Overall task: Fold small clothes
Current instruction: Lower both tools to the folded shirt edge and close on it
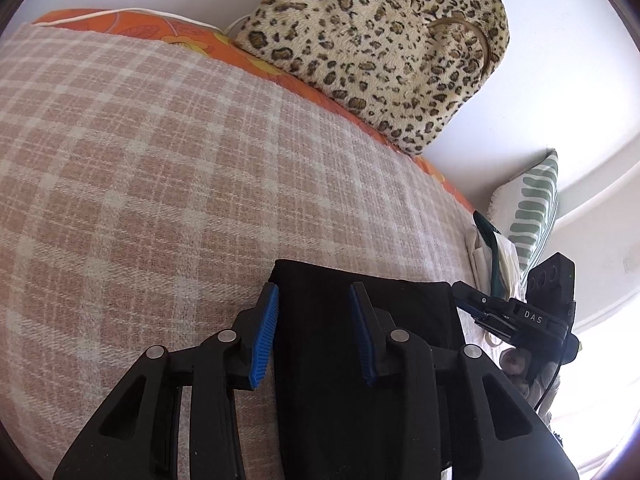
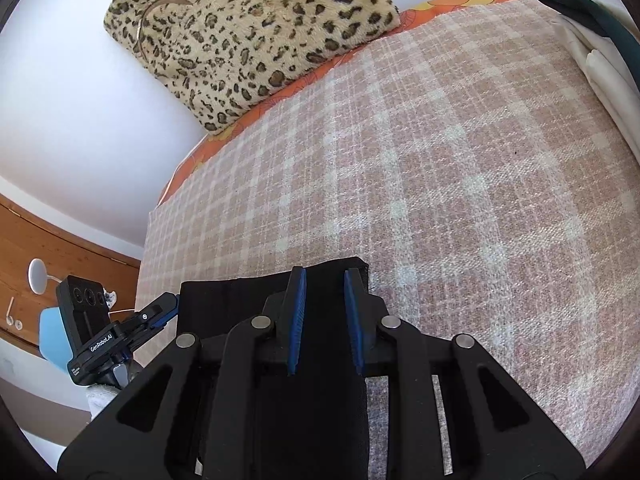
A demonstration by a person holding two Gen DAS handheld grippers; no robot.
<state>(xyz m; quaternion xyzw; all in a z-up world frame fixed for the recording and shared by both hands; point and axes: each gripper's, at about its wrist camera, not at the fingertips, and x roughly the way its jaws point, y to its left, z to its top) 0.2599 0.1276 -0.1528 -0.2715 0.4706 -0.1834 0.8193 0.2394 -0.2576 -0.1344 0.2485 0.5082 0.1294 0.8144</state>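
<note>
The black cloth (image 1: 360, 344) lies flat on the checked blanket (image 1: 160, 180) of the bed, near its front edge. My left claw (image 1: 314, 334) and right claw (image 2: 325, 320) both stand apart over its two far corners, gripping nothing. I judge they are placed so to take both corners together for an even fold. A leopard cushion (image 1: 380, 40) leans on the wall behind.

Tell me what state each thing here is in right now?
Left hand-held gripper: open, over the black cloth's corner.
Right hand-held gripper: open, over its other corner.
Black cloth: flat on the plaid blanket.
Leopard pillow: leaning against the wall.
</note>
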